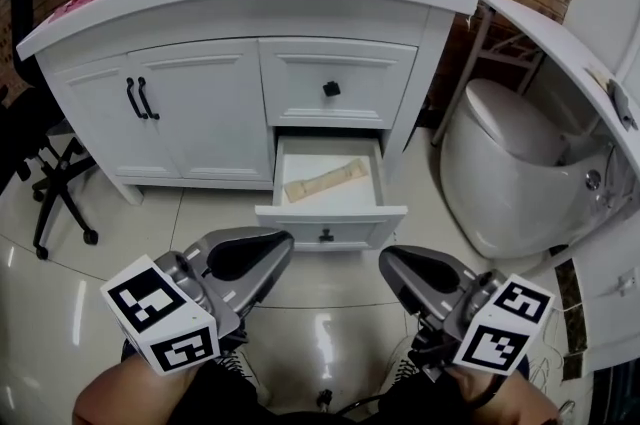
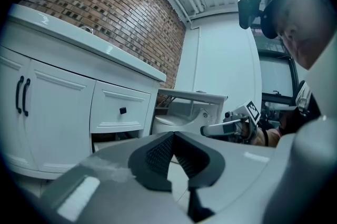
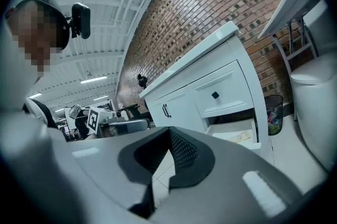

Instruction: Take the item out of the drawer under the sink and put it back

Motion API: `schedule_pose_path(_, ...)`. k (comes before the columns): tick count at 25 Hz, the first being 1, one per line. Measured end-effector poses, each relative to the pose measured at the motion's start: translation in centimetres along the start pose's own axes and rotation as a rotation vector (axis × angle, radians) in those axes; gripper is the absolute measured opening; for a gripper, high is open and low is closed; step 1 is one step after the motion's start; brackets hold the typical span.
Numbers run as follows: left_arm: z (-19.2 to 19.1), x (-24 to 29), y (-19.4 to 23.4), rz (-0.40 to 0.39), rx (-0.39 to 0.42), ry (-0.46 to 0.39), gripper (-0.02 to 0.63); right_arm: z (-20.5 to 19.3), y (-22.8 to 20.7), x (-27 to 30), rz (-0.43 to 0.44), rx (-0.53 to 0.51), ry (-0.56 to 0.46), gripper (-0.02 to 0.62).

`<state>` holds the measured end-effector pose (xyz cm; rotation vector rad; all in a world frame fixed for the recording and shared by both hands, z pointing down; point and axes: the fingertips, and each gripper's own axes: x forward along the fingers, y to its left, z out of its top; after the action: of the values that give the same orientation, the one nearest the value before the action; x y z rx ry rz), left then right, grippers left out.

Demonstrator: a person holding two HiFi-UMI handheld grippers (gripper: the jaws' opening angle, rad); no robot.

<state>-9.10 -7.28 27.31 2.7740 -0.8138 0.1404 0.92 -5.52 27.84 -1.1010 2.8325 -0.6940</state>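
Tan packet [image 1: 326,181] lies slantwise in the open drawer [image 1: 331,216] at twelve o'clock; our left gripper [image 1: 272,247] at seven and right gripper [image 1: 393,259] at five are both closed on nothing, so reaching in unopened risks shoving it rearward, we judge.

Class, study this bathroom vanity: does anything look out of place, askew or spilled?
Only the bottom drawer stands pulled open, while the drawer above and the cabinet doors are shut. A beige item lies diagonally inside it. Nothing looks spilled or damaged.
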Motion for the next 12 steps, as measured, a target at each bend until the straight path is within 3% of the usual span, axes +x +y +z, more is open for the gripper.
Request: schedule_pose_path(12,-0.8,4.2,6.9,0.086,-0.017,0.036,0.006,1.7,-8.7,2.9,-0.058,0.029,-0.01,0.005)
